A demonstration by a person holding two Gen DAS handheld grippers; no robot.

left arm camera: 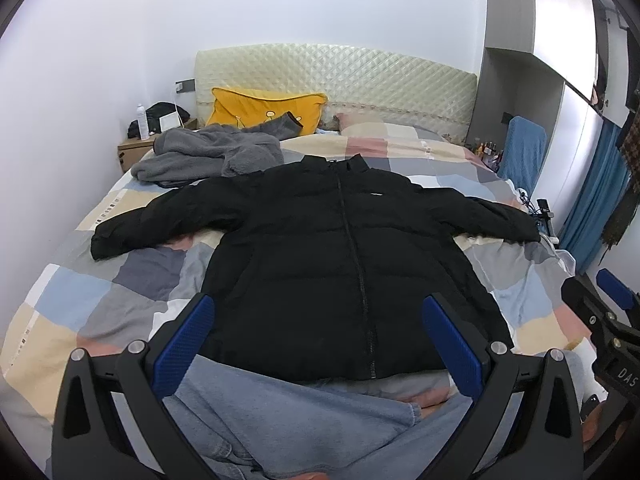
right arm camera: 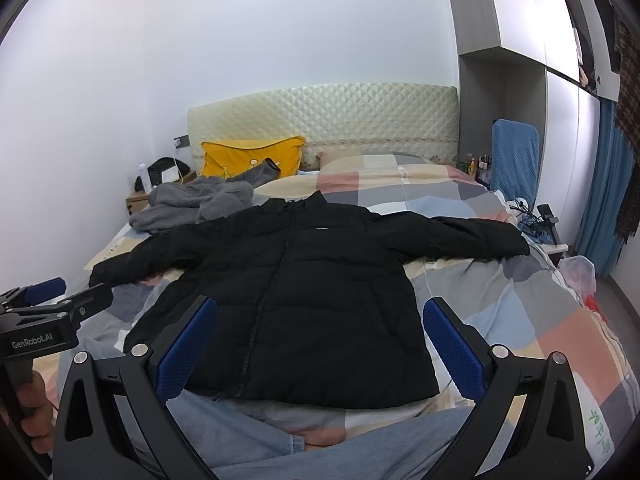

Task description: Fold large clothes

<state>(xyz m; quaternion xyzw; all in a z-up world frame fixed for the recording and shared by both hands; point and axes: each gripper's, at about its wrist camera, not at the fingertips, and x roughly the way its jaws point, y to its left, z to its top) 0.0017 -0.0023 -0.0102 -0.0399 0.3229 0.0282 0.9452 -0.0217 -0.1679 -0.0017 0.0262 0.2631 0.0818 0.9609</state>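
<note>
A black puffer jacket (left arm camera: 320, 256) (right arm camera: 296, 300) lies flat and zipped on the bed, front up, collar toward the headboard, both sleeves spread sideways. My left gripper (left arm camera: 320, 320) hovers open above the jacket's hem, nothing between its blue pads (left arm camera: 182, 344). My right gripper (right arm camera: 320, 324) is also open above the hem, a little further right, and holds nothing. In the left wrist view the right gripper (left arm camera: 600, 300) shows at the right edge. In the right wrist view the left gripper (right arm camera: 52, 292) shows at the left edge, with a hand (right arm camera: 34, 408) on its handle.
A patchwork quilt (left arm camera: 100, 300) covers the bed. A grey fleece garment (left arm camera: 208, 152) and a yellow pillow (left arm camera: 260, 110) lie near the quilted headboard (left arm camera: 340, 76). Pale blue clothing (left arm camera: 288, 420) lies by the near edge. A nightstand (left arm camera: 136, 148) stands left; a blue chair (right arm camera: 514, 160) and cables stand right.
</note>
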